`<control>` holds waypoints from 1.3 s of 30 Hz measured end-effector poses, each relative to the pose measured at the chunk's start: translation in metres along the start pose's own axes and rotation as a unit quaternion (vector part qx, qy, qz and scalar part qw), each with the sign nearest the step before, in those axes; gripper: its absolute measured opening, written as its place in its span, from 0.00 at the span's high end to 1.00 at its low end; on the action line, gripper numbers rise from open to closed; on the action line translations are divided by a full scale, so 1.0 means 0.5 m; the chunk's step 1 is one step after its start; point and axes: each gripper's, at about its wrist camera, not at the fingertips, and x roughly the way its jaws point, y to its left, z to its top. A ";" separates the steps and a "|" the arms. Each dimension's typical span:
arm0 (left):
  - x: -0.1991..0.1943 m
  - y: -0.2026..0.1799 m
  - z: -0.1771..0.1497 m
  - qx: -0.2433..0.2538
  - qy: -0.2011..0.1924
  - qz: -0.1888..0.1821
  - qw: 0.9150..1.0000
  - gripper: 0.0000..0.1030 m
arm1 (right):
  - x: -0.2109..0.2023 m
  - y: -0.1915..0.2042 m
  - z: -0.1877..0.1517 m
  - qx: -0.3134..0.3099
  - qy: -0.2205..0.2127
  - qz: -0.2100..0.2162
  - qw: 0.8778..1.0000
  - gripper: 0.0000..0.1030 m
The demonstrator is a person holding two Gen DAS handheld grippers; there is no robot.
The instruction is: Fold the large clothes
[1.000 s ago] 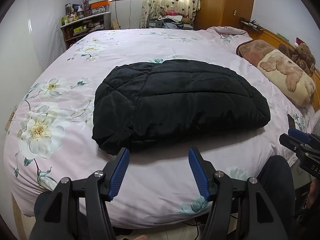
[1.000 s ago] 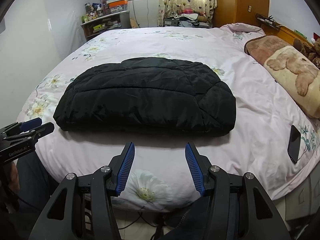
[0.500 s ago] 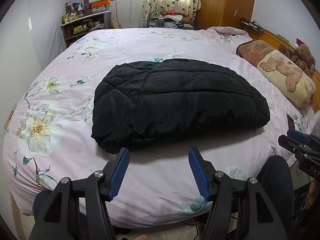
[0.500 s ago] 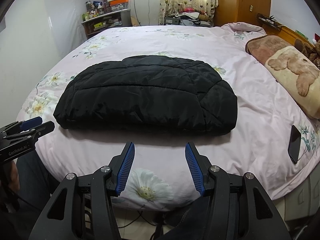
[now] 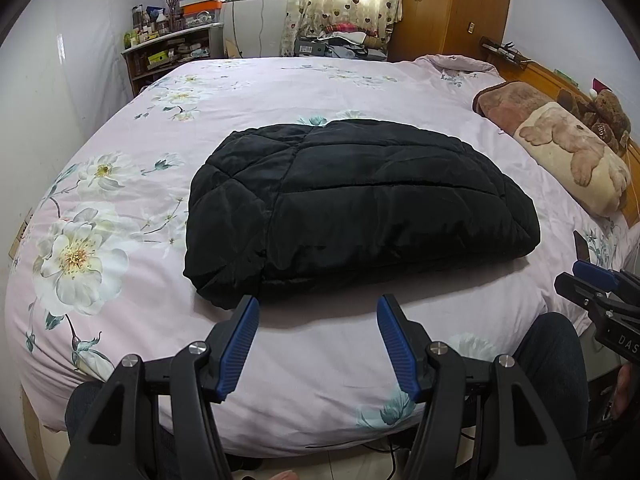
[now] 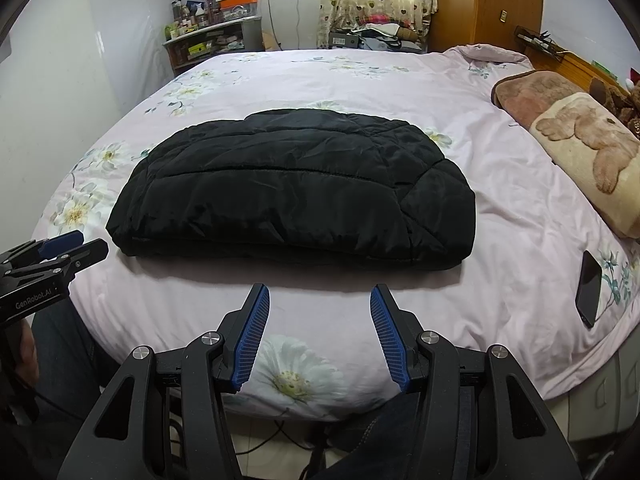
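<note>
A black quilted jacket lies folded into a thick flat bundle on the pink floral bedspread. My left gripper hovers open over the near edge of the bed, just short of the jacket's front left corner, with nothing between its blue pads. My right gripper is also open and empty, held a little in front of the jacket's near edge. Each gripper shows at the side of the other's view: the right gripper and the left gripper.
A black phone lies on the bed's right side. A bear-print pillow and a brown blanket sit by the wooden headboard. Shelves and a wardrobe stand beyond the bed. The person's legs are at the bed's near edge.
</note>
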 end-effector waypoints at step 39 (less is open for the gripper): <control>-0.012 -0.022 -0.004 0.003 -0.010 0.022 1.000 0.38 | -0.002 0.001 -0.005 -0.002 0.000 -0.001 1.000 0.48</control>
